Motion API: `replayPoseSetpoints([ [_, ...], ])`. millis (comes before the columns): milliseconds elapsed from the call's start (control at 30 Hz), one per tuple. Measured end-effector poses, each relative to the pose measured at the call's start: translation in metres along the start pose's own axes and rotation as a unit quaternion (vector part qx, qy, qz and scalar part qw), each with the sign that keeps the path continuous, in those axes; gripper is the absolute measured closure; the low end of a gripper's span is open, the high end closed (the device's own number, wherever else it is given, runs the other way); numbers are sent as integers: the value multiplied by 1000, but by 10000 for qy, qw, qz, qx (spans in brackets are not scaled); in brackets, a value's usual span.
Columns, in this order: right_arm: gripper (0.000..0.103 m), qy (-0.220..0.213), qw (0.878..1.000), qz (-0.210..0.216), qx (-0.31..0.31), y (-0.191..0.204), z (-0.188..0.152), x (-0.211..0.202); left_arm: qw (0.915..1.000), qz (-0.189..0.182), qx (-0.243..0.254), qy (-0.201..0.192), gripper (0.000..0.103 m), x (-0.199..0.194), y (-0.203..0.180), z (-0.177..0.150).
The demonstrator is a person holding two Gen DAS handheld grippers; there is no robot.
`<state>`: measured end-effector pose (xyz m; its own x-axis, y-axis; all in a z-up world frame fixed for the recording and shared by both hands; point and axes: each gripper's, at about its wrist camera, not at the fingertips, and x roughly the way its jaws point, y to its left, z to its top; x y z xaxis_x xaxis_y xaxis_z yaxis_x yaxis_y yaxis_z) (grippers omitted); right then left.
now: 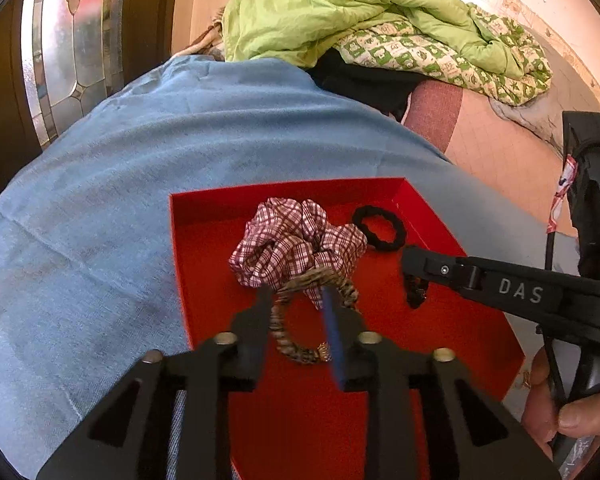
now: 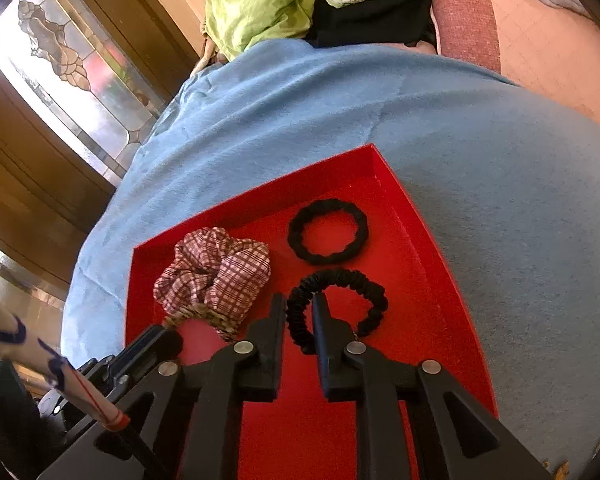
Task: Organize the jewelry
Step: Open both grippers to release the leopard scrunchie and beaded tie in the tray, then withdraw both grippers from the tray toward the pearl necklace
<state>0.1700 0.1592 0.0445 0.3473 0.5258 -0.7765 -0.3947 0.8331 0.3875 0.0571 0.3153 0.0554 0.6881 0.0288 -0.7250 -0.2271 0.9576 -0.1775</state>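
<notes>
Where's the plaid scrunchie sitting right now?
In the red tray, left-center in the right wrist view: the plaid scrunchie overlaps the brown braided hair tie, with the plain black hair tie to its right.

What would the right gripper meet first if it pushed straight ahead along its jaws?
Most likely the thin black scrunchie, whose band already lies between the right gripper's parted jaws in the red tray. Beyond it lies the thicker black hair tie. Depth is uncertain.
</notes>
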Motion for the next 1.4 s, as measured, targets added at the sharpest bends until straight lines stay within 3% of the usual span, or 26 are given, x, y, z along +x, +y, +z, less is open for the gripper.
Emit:
replayPoseSetpoints([
  [300, 85, -232, 9996, 136, 8, 3, -2, -22, 9998, 36, 68, -203, 74, -10, -6, 3],
  [800, 85, -399, 9992, 22, 95, -15, -17, -54, 9984, 176, 275, -456, 69, -19, -18, 4],
  [1400, 82, -418, 9986, 46, 322, -40, -44, -78, 9937, 445, 606, -830, 57, -35, -40, 1],
])
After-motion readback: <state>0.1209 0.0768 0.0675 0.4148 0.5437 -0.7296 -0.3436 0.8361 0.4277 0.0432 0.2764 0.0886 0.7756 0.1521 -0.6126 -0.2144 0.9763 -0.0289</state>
